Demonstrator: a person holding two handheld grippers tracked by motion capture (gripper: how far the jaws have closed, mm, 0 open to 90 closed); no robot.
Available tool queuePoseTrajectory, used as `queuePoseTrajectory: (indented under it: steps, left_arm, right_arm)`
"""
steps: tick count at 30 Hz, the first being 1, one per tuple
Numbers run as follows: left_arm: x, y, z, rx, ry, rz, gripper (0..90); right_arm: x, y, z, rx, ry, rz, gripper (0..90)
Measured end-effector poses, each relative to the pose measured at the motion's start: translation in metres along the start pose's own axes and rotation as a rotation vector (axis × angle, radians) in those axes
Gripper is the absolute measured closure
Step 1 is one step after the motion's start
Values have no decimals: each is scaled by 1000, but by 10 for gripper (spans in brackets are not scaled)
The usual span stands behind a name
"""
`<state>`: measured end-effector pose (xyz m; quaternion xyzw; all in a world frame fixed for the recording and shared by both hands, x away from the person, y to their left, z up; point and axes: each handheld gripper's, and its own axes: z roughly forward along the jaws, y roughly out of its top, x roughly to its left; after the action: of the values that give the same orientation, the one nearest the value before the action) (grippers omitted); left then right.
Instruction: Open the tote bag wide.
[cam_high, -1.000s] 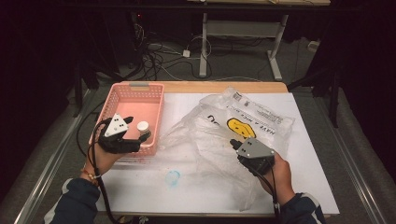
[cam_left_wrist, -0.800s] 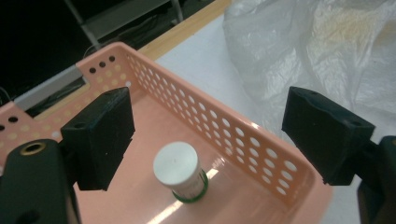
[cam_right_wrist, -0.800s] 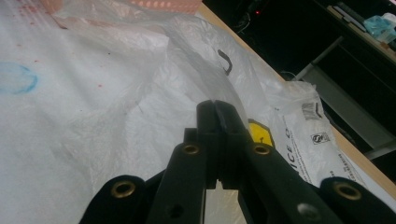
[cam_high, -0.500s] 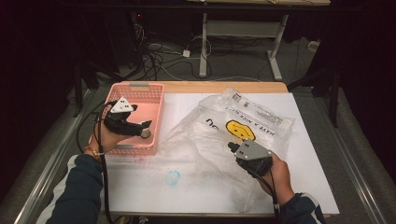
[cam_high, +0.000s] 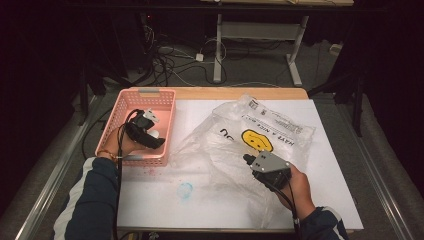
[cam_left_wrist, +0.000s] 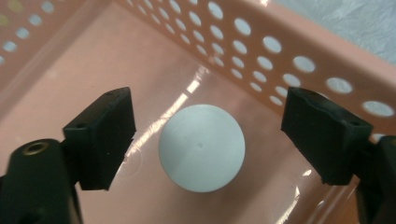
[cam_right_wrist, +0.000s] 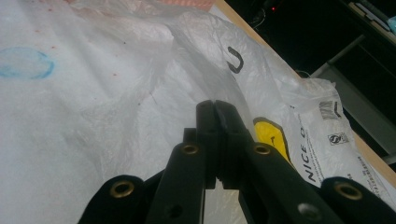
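A pink perforated basket (cam_high: 150, 93) stands at the table's left. On its floor lies a white round object (cam_left_wrist: 201, 147), partly visible in the high view (cam_high: 155, 134). My left gripper (cam_left_wrist: 210, 119) reaches down into the basket (cam_left_wrist: 299, 51) and is open, one jaw on each side of the white object and neither pad touching it. In the high view that gripper (cam_high: 156, 139) sits near the basket's right wall. A crumpled clear plastic bag (cam_high: 270, 125) with a yellow smiley print lies at centre right. My right gripper (cam_right_wrist: 215, 109), (cam_high: 246, 159) is shut on a raised fold of the bag (cam_right_wrist: 187, 56).
White sheeting (cam_high: 330, 170) covers the table, with a blue ring mark (cam_high: 185, 190) near the front. The wooden far edge (cam_high: 225, 93) shows beyond it. Cables and a desk frame (cam_high: 260, 35) stand on the dark floor behind.
My left gripper has moved away from me and down into the basket, over the white object. The right gripper and the bag have stayed where they were.
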<state>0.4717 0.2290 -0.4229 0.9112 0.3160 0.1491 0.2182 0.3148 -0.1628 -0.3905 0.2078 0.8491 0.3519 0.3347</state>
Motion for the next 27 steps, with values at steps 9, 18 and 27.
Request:
queuePoseTrajectory:
  steps: [9,18,27]
  left_arm:
    - [12,-1,8,91,-37,-70,428]
    - [10,-1,3,86,-37,-47,479]
    - [8,-11,-25,-117,6,-77,482]
  right_arm:
    - [1,-1,1,6,9,-9,900]
    - [0,-1,0,2,-4,-4,900]
    - [-3,0,-4,-18,-42,8,900]
